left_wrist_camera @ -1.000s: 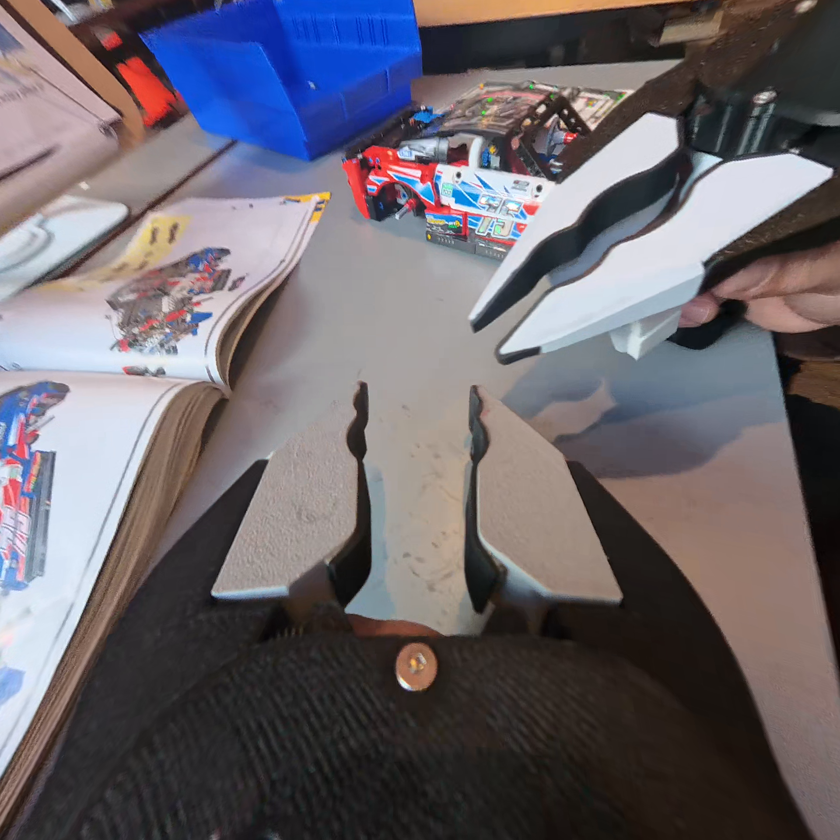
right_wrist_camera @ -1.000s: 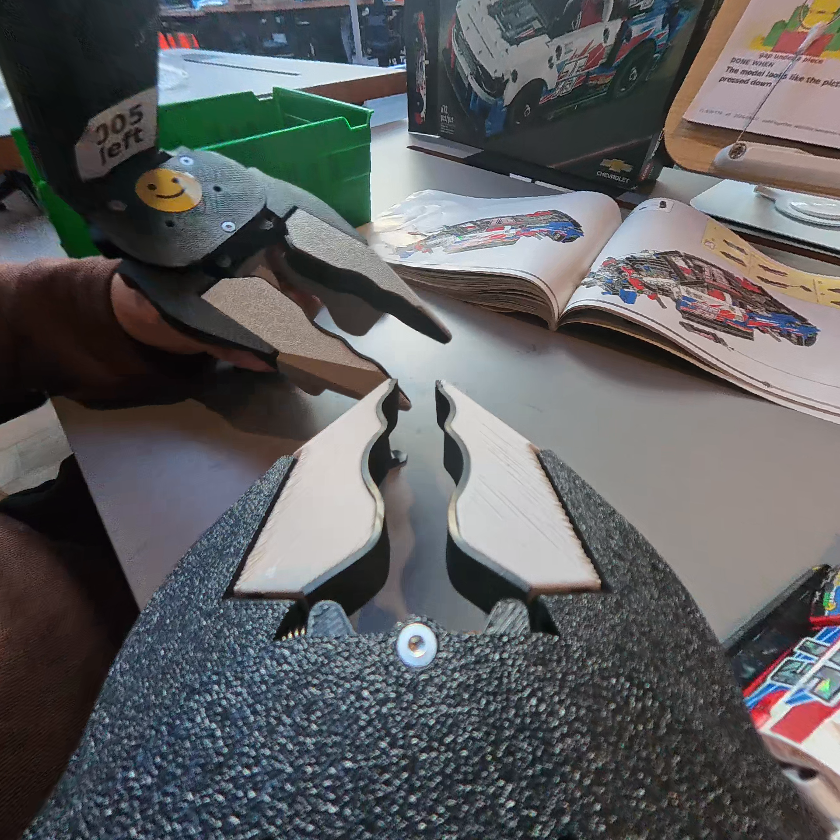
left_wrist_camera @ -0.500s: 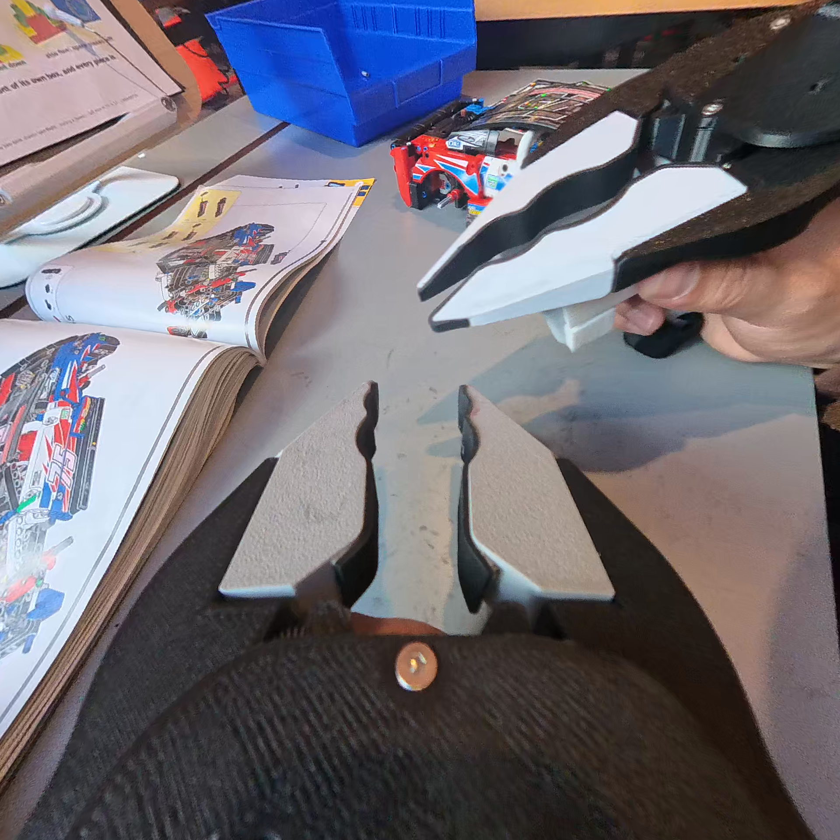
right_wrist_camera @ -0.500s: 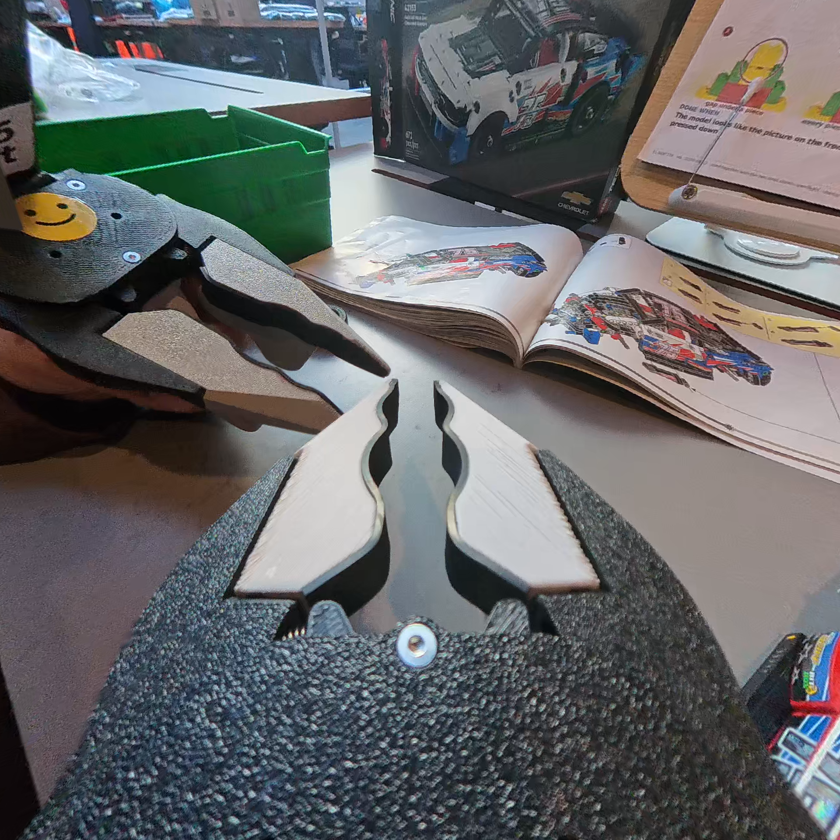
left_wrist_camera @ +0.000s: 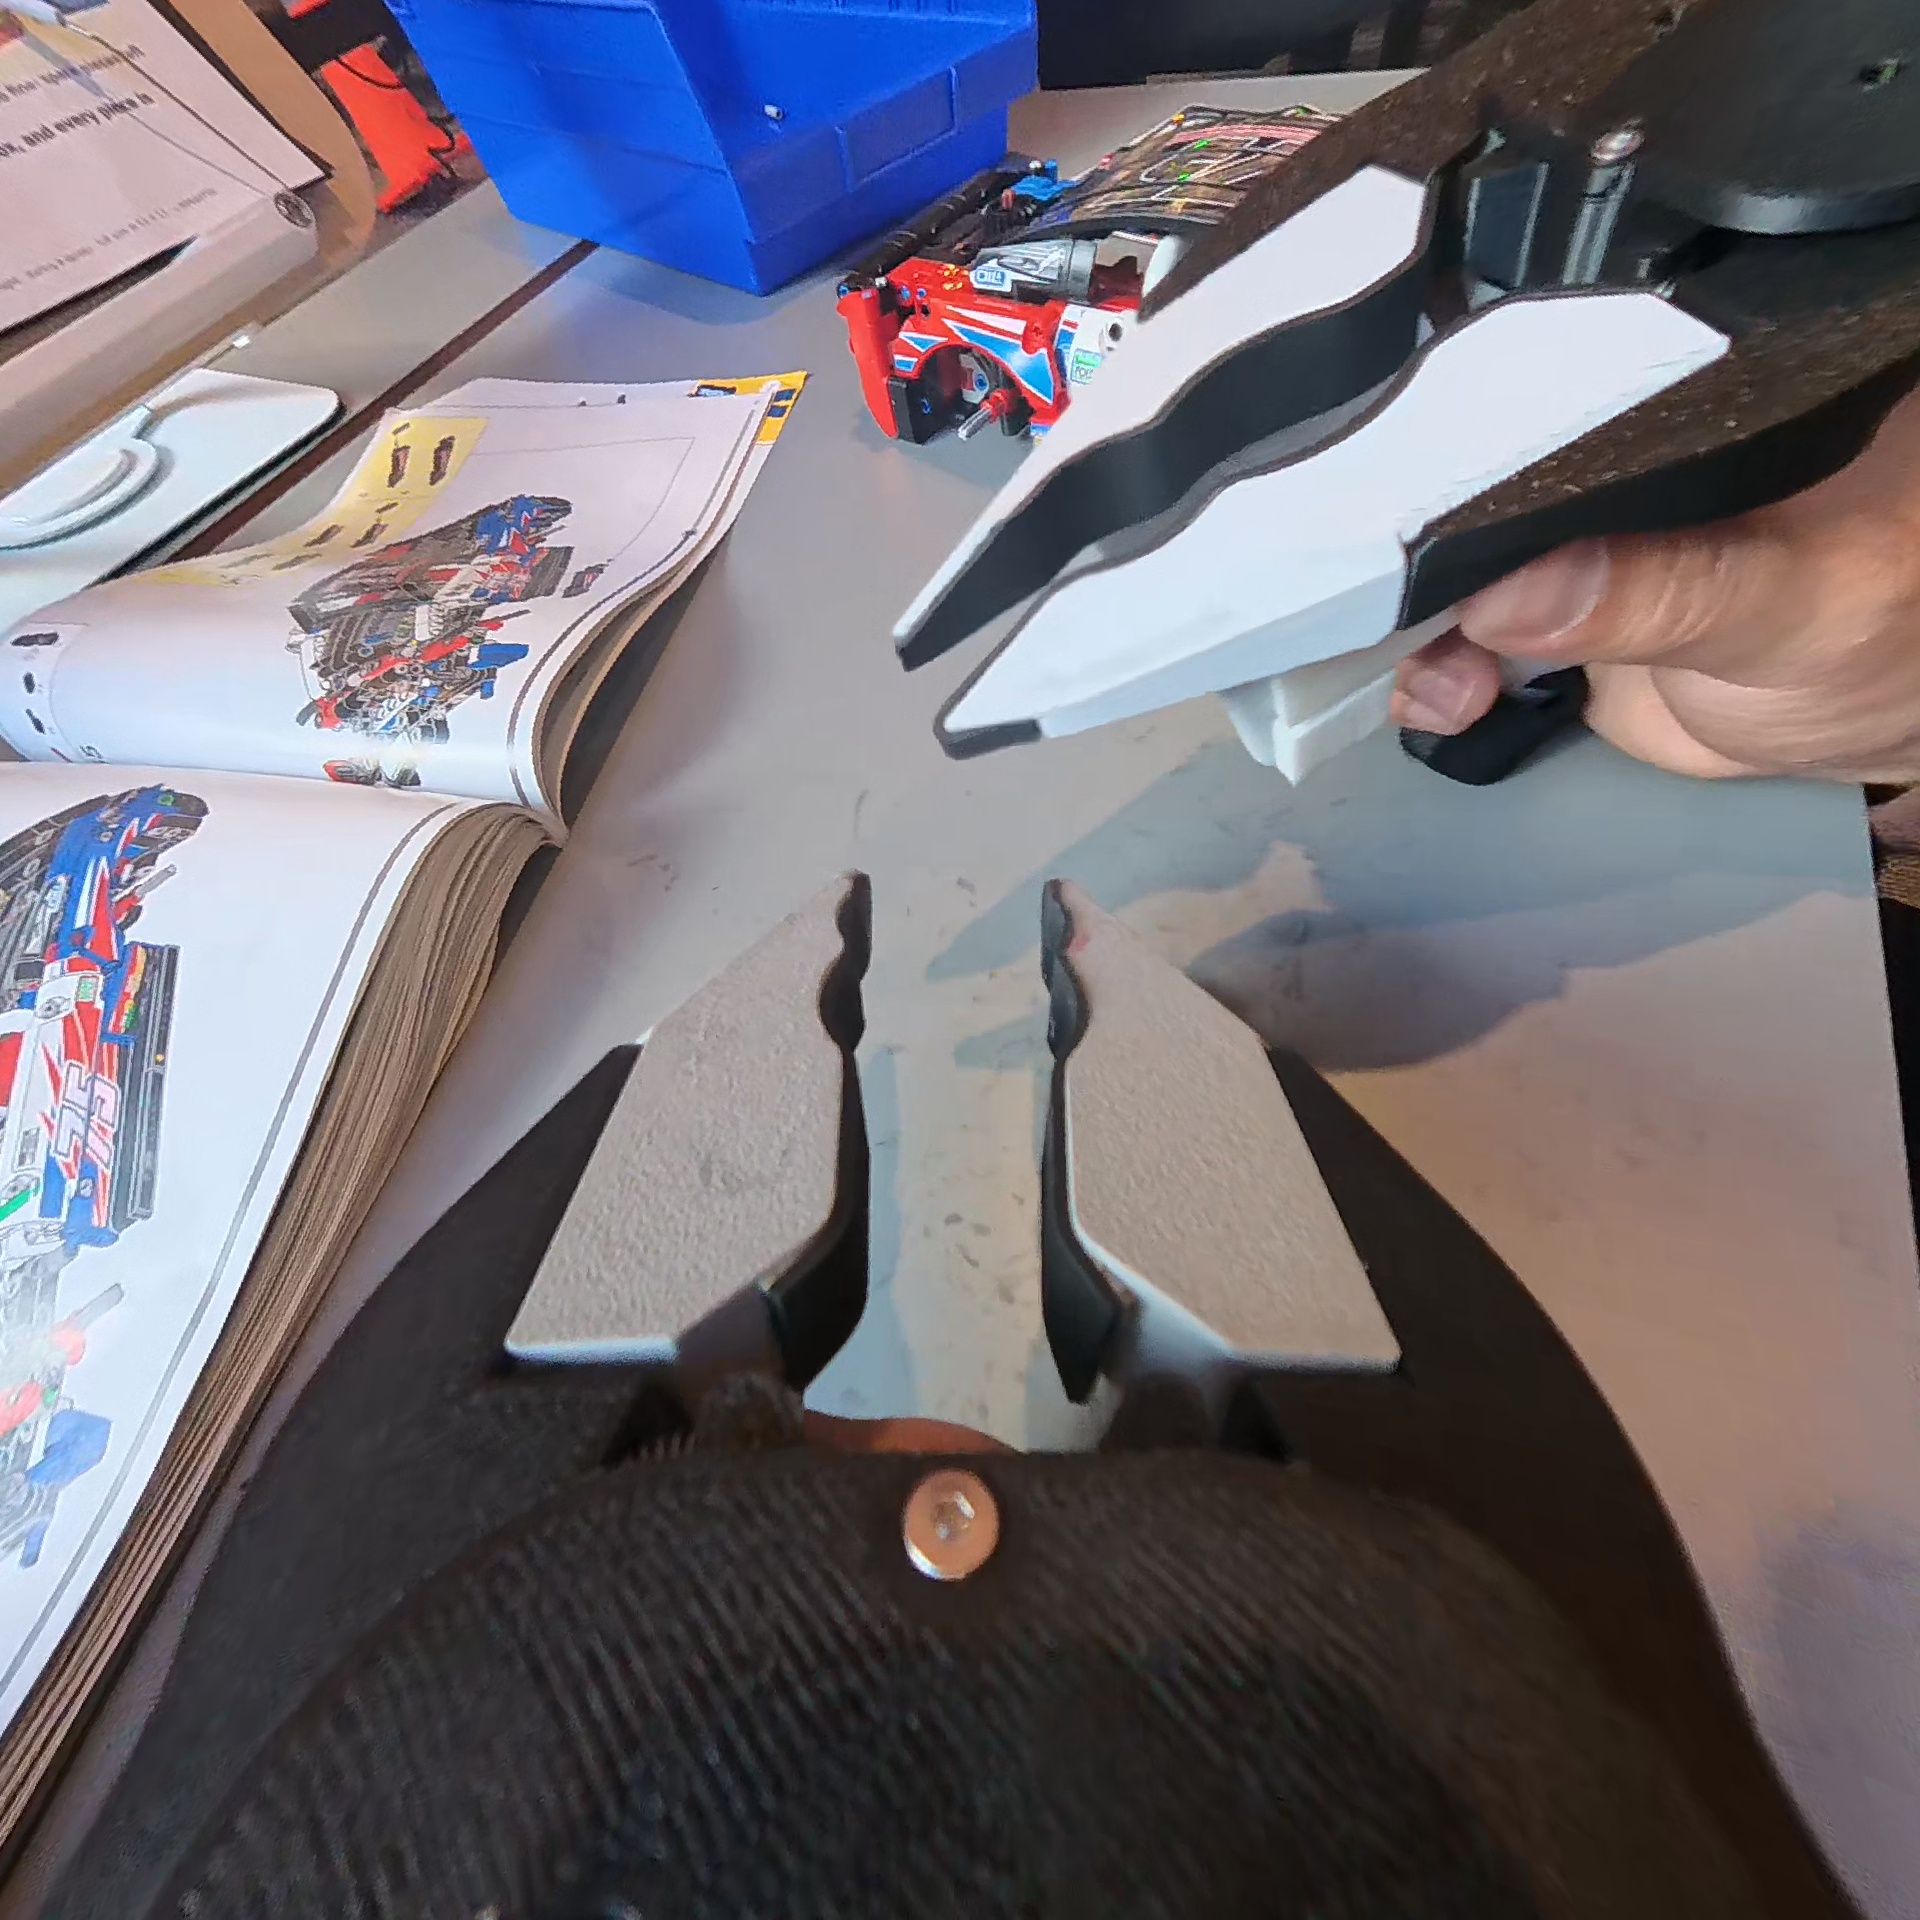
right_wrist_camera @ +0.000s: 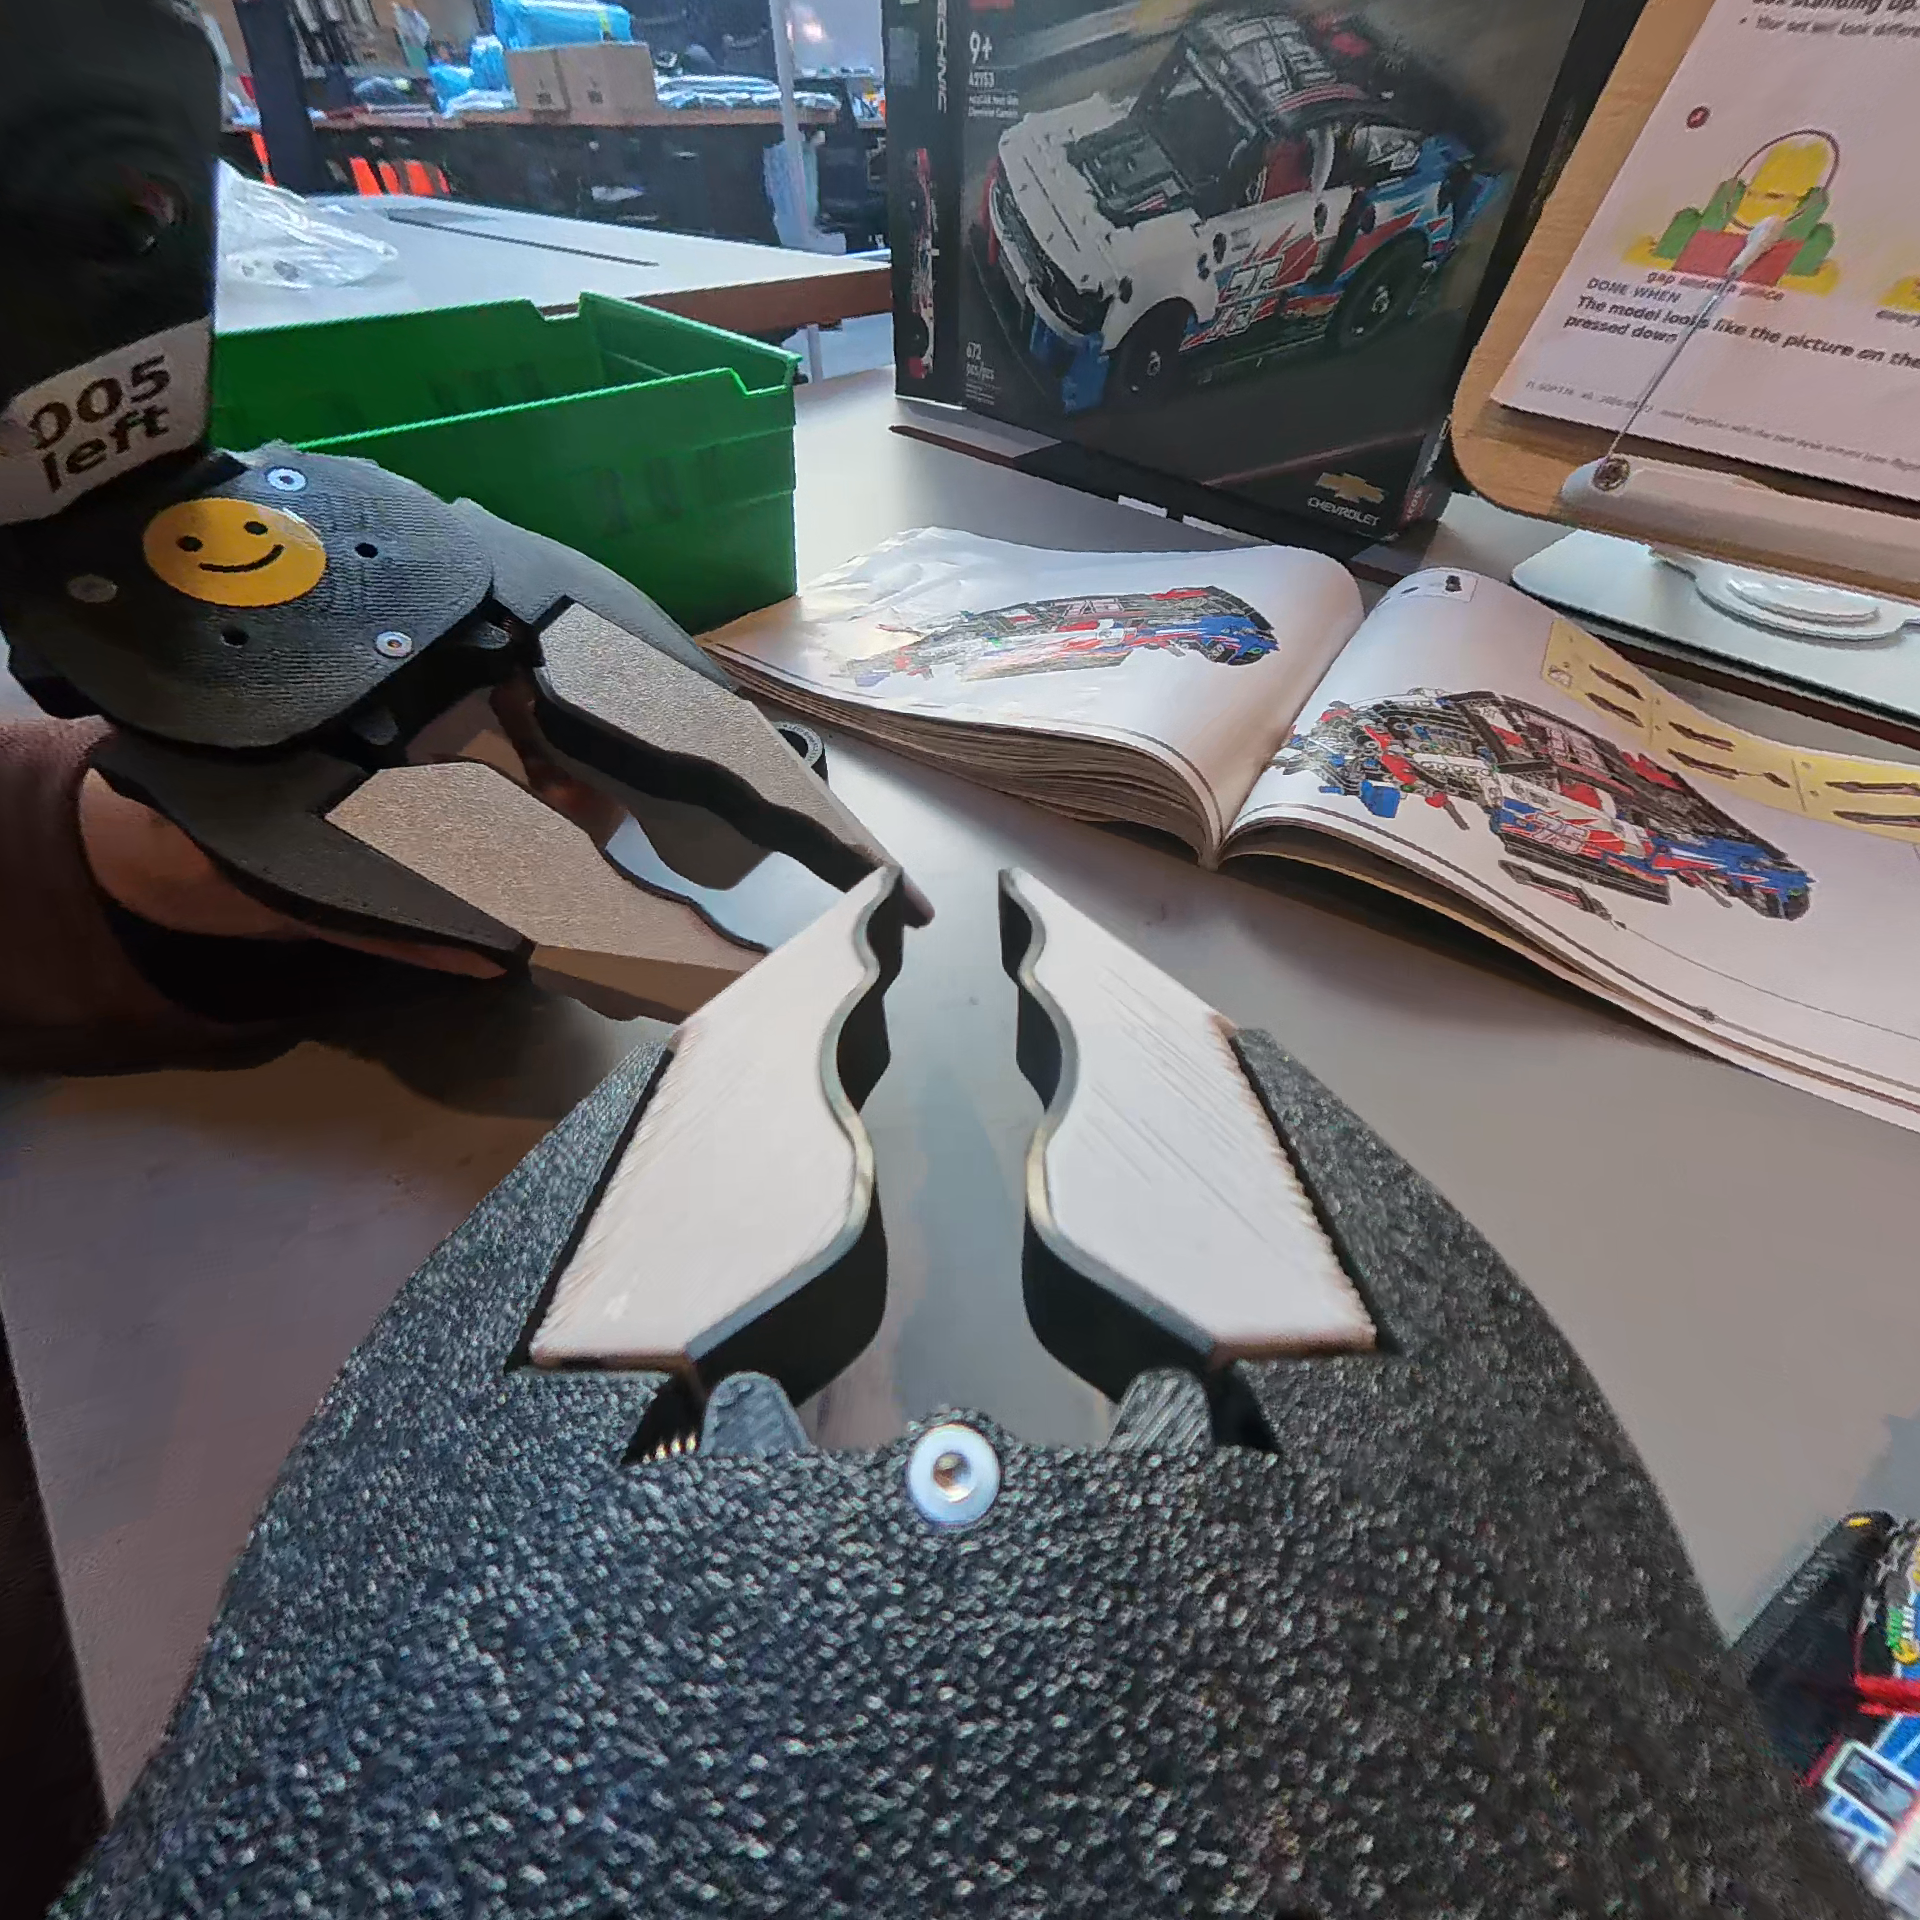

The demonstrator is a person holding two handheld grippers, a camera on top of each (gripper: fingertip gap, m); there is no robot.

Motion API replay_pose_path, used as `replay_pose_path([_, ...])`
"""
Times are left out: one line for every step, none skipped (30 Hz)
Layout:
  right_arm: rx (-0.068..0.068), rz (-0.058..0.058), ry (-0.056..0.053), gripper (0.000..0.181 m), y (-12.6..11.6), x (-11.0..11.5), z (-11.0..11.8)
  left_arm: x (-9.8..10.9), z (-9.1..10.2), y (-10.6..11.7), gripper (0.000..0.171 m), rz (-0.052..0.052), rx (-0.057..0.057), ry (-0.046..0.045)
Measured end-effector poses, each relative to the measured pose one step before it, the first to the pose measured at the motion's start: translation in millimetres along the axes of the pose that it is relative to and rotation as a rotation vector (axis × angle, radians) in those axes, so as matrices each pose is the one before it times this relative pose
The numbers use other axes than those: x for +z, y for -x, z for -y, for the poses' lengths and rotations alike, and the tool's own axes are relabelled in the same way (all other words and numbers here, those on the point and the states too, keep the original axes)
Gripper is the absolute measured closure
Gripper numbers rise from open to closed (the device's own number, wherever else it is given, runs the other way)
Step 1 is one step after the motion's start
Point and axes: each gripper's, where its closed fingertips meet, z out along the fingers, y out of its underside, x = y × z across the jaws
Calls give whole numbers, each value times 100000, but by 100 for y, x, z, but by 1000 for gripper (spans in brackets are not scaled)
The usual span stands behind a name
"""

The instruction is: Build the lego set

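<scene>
The partly built red, white and blue lego car (left_wrist_camera: 966,343) stands on the grey table (left_wrist_camera: 1558,1247) at the far middle; its edge also shows at the bottom right of the right wrist view (right_wrist_camera: 1881,1714). My left gripper (left_wrist_camera: 956,894) hovers low over the table, jaws apart and empty. My right gripper (left_wrist_camera: 925,696) is held by a hand just ahead and to the right, between me and the car, tips pointing left, jaws slightly apart and empty. In the right wrist view my right gripper (right_wrist_camera: 951,894) almost meets the tips of the left gripper (right_wrist_camera: 623,831).
An open instruction book (left_wrist_camera: 416,623) lies on the left, also in the right wrist view (right_wrist_camera: 1247,748). A blue bin (left_wrist_camera: 748,125) stands behind the car. A green bin (right_wrist_camera: 571,447), the set's box (right_wrist_camera: 1195,260) and a clipboard stand (right_wrist_camera: 1714,312) line the far side. Both grippers' tips are close together, under 4 cm apart.
The two grippers have come closer together, tips nearly meeting. My left gripper's jaws have narrowed a little. Nothing was picked up.
</scene>
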Motion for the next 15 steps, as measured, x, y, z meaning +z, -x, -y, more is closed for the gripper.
replay_pose_path([-337,845,496,163,141,58,-58,8,49,121,143,497,-364,-327])
replay_pose_path([-439,546,375,163,118,40,-37,-22,92,97,144,405,-319,-644])
replay_pose_path([-490,385,242,163,98,32,-32,-37,100,52,145,113,-162,-763])
replay_pose_path([-457,419,199,163,103,23,-18,-47,96,12,145,-24,-70,-730])
replay_pose_path([-309,400,247,163,81,27,-33,-46,69,3,145,-109,-89,-572])
replay_pose_path([-77,329,303,163,51,46,-25,-24,22,-7,146,-217,-145,-253])
replay_pose_path([176,314,242,163,25,48,-28,-26,12,-22,146,-276,-114,-152])
replay_pose_path([366,236,78,163,-12,63,7,-30,35,-25,146,-277,-107,-278])
replay_pose_path([432,146,-146,163,-33,61,34,-22,20,-6,146,-169,-99,-213])
replay_pose_path([377,261,-235,163,-11,63,56,-22,9,-4,146,-65,-37,-90])
replay_pose_path([310,250,-64,163,-16,63,25,-9,8,-7,146,6,42,-99])
replay_pose_path([221,172,9,163,-2,63,16,-23,23,13,146,183,94,-184])
replay_pose_path([110,141,-78,163,-7,46,32,-47,40,2,146,235,232,-307])
replay_pose_path([11,46,-131,163,1,39,26,-38,39,-21,146,217,398,-314])
replay_pose_path([-39,-9,6,163,1,38,9,-14,28,-28,146,206,549,-185])
